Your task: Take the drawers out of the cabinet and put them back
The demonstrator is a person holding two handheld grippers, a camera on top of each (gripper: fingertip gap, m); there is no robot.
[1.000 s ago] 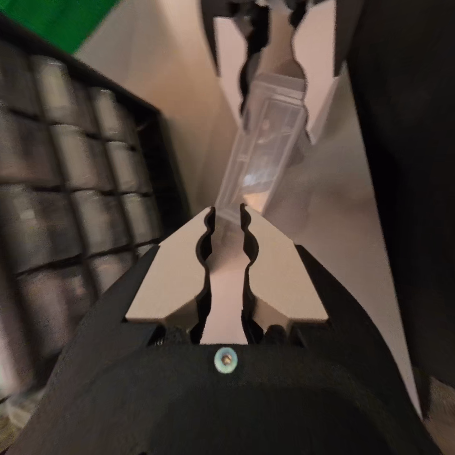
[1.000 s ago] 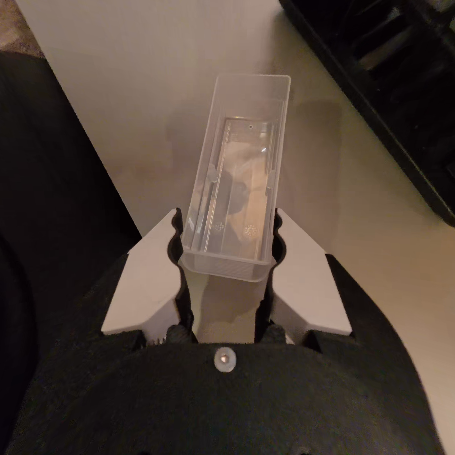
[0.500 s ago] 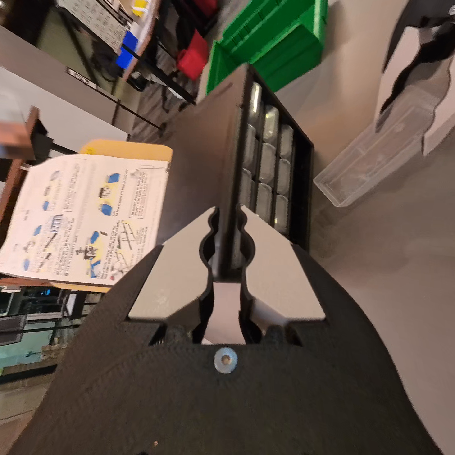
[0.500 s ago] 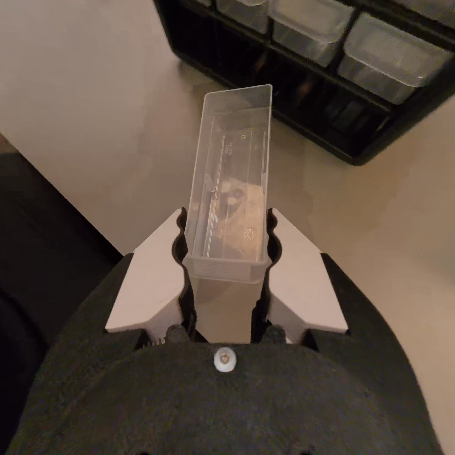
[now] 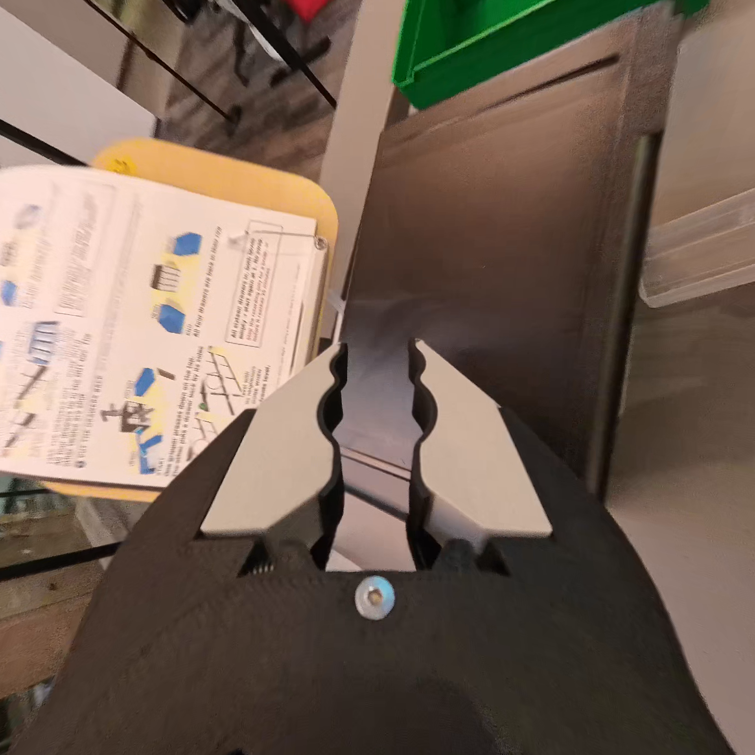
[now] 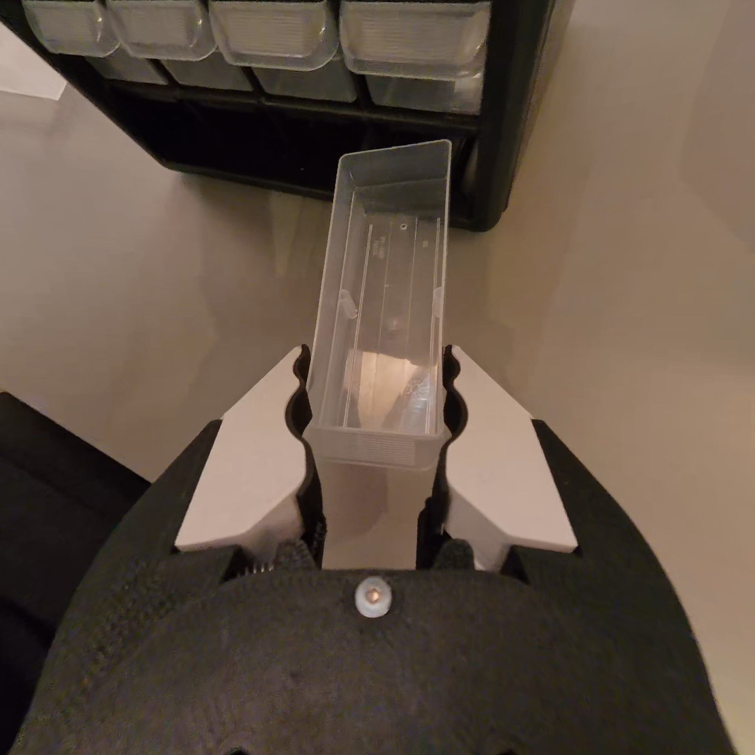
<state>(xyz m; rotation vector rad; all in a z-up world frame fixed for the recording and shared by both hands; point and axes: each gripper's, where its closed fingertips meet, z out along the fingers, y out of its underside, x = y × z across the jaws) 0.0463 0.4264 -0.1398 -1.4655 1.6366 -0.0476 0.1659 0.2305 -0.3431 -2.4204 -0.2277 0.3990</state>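
Note:
My right gripper (image 6: 375, 352) is shut on the near end of a clear plastic drawer (image 6: 388, 265) and holds it lengthwise. The drawer's far end sits just in front of the dark, open bottom-right slot of the black cabinet (image 6: 514, 122). Clear drawers (image 6: 278, 36) fill the rows above, and the bottom row looks dark and open. My left gripper (image 5: 378, 347) is narrowly open and empty, over the cabinet's flat black top (image 5: 490, 245) near its back corner. The held drawer shows at the right edge of the left wrist view (image 5: 702, 253).
The cabinet stands on a beige table (image 6: 122, 253). A green bin (image 5: 490, 41) sits behind it. A printed sheet (image 5: 143, 327) on a yellow board lies off to the left. A dark mass (image 6: 41, 470) borders the table's near left edge.
My right gripper has swung the drawer round to face the cabinet front and brought its far end up to the bottom-right slot. My left gripper has moved from the table to above the cabinet top.

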